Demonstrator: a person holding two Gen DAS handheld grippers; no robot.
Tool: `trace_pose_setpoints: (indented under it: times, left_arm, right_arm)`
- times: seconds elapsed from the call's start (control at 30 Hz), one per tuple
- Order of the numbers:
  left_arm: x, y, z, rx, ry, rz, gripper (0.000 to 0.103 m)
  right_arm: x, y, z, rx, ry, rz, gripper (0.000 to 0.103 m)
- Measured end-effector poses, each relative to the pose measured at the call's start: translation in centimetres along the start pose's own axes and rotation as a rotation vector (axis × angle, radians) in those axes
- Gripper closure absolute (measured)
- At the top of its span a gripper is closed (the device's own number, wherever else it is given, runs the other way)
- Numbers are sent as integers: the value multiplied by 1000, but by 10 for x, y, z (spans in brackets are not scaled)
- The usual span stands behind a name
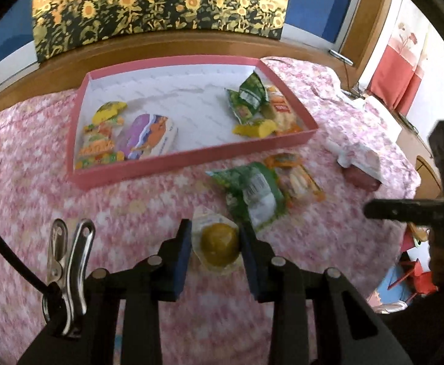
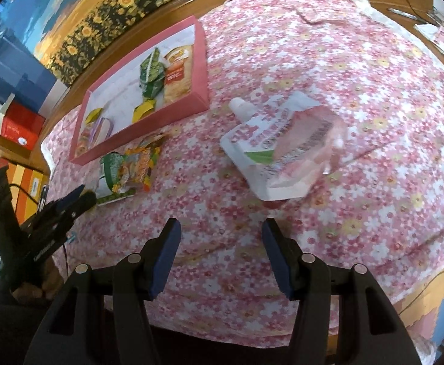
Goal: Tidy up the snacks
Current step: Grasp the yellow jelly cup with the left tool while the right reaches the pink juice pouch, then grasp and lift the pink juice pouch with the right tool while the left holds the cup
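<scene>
My left gripper (image 1: 215,228) is shut on a small yellow-green jelly cup (image 1: 218,248) in a clear wrapper, its blue pads against the cup's two sides. Ahead, a green packet (image 1: 252,191) and an orange packet (image 1: 297,176) lie on the flowered cloth. Behind them is a pink tray (image 1: 191,158) with several snack packets at its left and right ends. My right gripper (image 2: 220,228) stands open over the bare cloth with nothing between its fingers. Just beyond it lies a white spouted pouch (image 2: 282,146).
The pink-flowered cloth (image 2: 373,106) covers a round wooden table. A sunflower painting (image 1: 161,9) leans behind the tray. The pink tray (image 2: 149,118) and the two loose packets (image 2: 130,167) lie to the left of my right gripper. The table edge falls away at the right.
</scene>
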State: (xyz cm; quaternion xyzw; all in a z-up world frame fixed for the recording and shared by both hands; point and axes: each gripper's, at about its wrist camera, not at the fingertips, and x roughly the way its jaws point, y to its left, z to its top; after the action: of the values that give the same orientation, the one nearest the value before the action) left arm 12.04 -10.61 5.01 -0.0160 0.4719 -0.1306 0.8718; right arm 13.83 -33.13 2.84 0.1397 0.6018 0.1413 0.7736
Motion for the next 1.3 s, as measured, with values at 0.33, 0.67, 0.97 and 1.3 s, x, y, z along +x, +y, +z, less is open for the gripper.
trace_pose_setpoints:
  times: [0.33, 0.67, 0.97, 1.3]
  left_arm:
    - [-12, -6, -37, -24, 58, 38, 70]
    - [-13, -2, -43, -84, 45, 44, 69]
    - [-13, -2, -47, -137, 32, 62, 69]
    - [-14, -2, -45, -149, 37, 61, 69]
  right_arm:
    - [-18, 28, 8, -237, -66, -12, 46]
    - [-33, 32, 27, -499, -259, -212, 20]
    - [-14, -3, 33, -378, -231, -164, 62]
    - [-52, 4, 22, -323, -334, 39, 79]
